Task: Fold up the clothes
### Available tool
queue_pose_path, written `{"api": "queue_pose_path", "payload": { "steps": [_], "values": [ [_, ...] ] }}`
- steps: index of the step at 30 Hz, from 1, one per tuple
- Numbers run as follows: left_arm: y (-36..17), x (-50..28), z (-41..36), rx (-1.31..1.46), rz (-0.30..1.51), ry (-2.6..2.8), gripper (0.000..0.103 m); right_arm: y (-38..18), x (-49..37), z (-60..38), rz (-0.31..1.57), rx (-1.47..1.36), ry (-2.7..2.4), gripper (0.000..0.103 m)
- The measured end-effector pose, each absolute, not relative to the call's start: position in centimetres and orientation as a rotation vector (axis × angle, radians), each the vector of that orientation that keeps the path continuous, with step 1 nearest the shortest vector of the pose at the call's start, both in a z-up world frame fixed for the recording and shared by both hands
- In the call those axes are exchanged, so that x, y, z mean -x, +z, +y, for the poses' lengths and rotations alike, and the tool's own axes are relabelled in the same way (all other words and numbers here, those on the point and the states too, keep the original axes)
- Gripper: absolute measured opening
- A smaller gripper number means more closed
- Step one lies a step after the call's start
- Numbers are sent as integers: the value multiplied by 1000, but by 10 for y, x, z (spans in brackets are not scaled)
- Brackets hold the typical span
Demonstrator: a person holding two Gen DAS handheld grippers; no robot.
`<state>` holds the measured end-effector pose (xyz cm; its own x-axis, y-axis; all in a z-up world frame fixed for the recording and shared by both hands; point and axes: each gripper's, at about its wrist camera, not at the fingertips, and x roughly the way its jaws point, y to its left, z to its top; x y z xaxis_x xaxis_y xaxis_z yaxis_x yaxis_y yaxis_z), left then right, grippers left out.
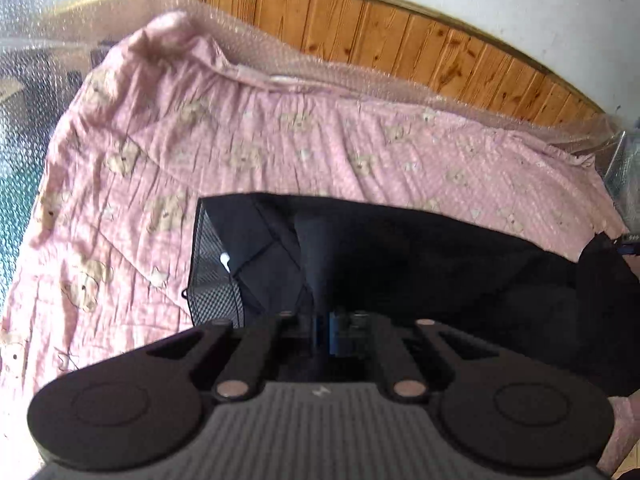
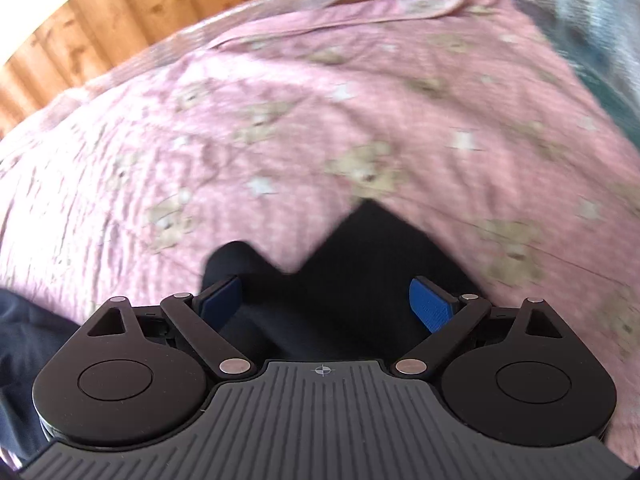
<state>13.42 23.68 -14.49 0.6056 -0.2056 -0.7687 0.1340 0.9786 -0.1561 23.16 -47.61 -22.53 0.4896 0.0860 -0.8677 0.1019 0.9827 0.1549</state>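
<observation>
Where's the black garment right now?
The black garment lies on the pink bear-print blanket, pinched by the left tool; right tool open above it.

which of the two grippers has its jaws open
The right gripper: its blue pads stand wide apart over the black garment. The left gripper is shut on it.

**Two wrist views, low over the bed**

Left wrist view: mounted behind the left gripper (image 1: pixel 334 330), looking forward along its fingers, down at a slant and close over a dark garment (image 1: pixel 420 264) on a pink bear-print quilt (image 1: pixel 280 140), toward a wood-panelled wall (image 1: pixel 400 36). Right wrist view: set behind the right gripper (image 2: pixel 326 300), closer to the quilt (image 2: pixel 320 120), blurred, facing the same wall (image 2: pixel 120 12). Shared by both: garment (image 2: pixel 360 264), quilt, wall.
</observation>
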Motion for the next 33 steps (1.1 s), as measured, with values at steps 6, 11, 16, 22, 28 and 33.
{"api": "queue_pose_path", "payload": {
  "steps": [6, 11, 16, 22, 28, 33],
  "values": [
    [-68, -145, 233, 98, 736, -202, 5, -202, -233, -468, 997, -77, 31, 0],
    [-46, -234, 235, 169, 650, -215, 6, -137, -265, -486, 788, -104, -16, 0],
    [-93, -379, 216, 224, 743, 54, 33, -145, -367, -507, 749, -162, -191, 4],
    [-111, -375, 211, 182, 751, 41, 31, -185, -387, -510, 858, -142, -300, 65],
    [-167, -312, 199, 178, 900, -51, 44, -204, -333, -445, 900, -90, 38, 73],
    [-197, -332, 184, 275, 913, -40, 56, -201, -352, -338, 838, 128, 402, 88]
  ]
}}
